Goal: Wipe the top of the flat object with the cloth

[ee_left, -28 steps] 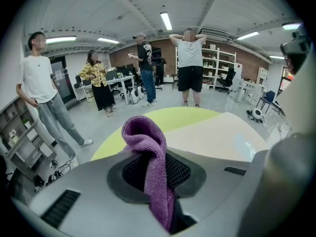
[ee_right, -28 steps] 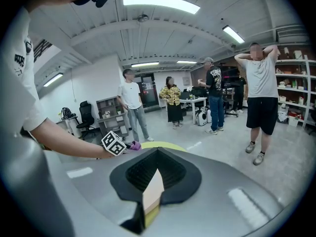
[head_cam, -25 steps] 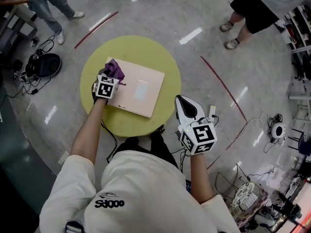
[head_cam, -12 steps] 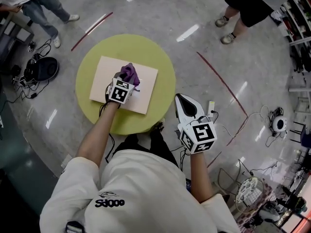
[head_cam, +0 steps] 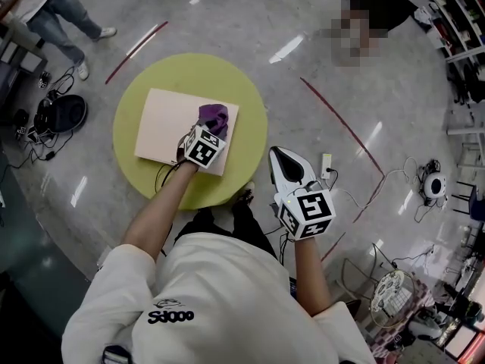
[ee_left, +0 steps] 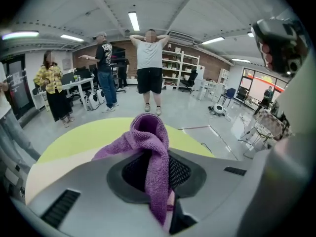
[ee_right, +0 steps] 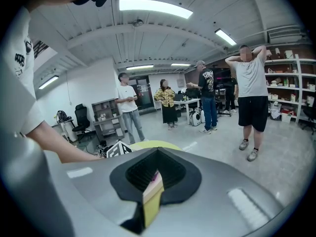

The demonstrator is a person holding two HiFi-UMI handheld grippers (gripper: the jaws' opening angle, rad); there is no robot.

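Only legible txt: black print on the back of the white shirt [head_cam: 227,279], below the collar in head view. Reads approx. "SJOOO", w/ a small oval emblem above it. Right gripper view catches the same shirt's print at the upper-left edge, too warped to read. Cubes on left gripper [head_cam: 211,130] & right gripper [head_cam: 282,158] carry b/w square marker patterns, no letters or nos. Graphic on a bystander's black tee [ee_left: 105,58]: illegible.
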